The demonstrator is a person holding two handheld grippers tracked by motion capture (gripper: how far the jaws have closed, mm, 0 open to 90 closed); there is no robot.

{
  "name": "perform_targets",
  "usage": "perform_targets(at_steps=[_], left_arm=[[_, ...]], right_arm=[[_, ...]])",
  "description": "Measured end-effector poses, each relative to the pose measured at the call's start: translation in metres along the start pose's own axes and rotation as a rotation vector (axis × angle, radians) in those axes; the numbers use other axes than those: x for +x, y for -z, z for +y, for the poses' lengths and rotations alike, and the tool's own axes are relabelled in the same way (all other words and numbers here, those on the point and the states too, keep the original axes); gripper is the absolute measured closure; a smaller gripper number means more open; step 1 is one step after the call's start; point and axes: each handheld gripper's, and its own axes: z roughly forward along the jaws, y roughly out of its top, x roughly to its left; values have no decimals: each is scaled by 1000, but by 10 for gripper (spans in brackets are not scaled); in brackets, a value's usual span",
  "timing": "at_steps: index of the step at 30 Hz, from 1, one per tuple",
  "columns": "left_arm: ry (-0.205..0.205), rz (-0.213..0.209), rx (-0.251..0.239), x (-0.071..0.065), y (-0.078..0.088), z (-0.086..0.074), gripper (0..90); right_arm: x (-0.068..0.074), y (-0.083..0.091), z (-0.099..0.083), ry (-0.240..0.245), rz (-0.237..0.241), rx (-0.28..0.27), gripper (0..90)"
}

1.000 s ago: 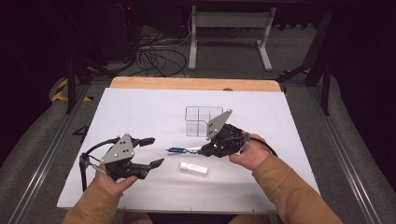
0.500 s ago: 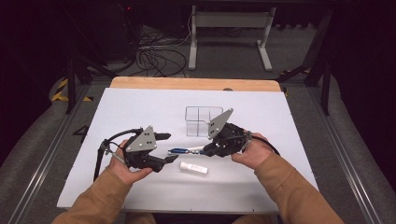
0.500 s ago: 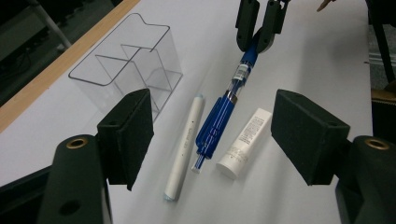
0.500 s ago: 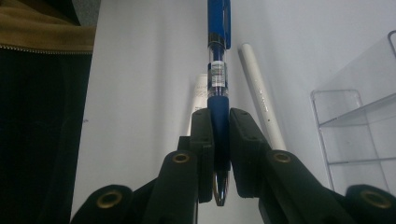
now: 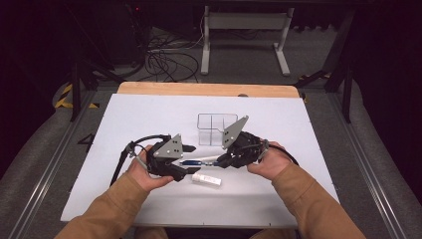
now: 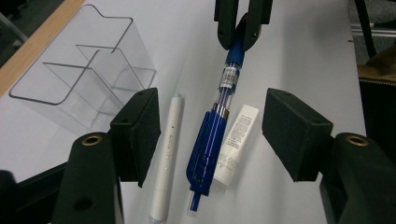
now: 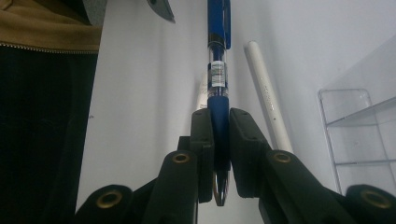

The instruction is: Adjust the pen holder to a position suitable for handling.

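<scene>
Right gripper, with its jaws pressed together on the dark grip end of a blue pen, holds that pen out level above the table toward the left gripper. Left gripper's jaws stand wide apart, one on either side of the pen's clip end, touching nothing.

The pen has a clear barrel with a printed band, a dark blue grip section and a blue clip. In the left gripper view a white pen lies on the sheet just beside it on one side, and a small white tube with fine print lies on the other; the print is too small to read. In the high view both grippers and hands cover much of the blue pen.

A clear plastic organizer with inner dividers stands upright on the white table, just beyond the grippers. A wooden edge runs along the table's far side. Beyond it lie a dark floor, tangled cables and a pale metal stand. Tan sleeves enter from the bottom.
</scene>
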Motion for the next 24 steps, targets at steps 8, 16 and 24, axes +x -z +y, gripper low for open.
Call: perform_targets(at_steps=[8, 16, 24], left_arm=[[-54, -14, 84, -2, -16, 5, 523], [-91, -4, 138, -5, -26, 7, 636], [-149, -6, 161, -9, -31, 8, 726]], right_arm=[[-2, -7, 3, -5, 1, 9, 808], [-1, -10, 5, -14, 22, 7, 808], [0, -10, 6, -23, 30, -5, 809]])
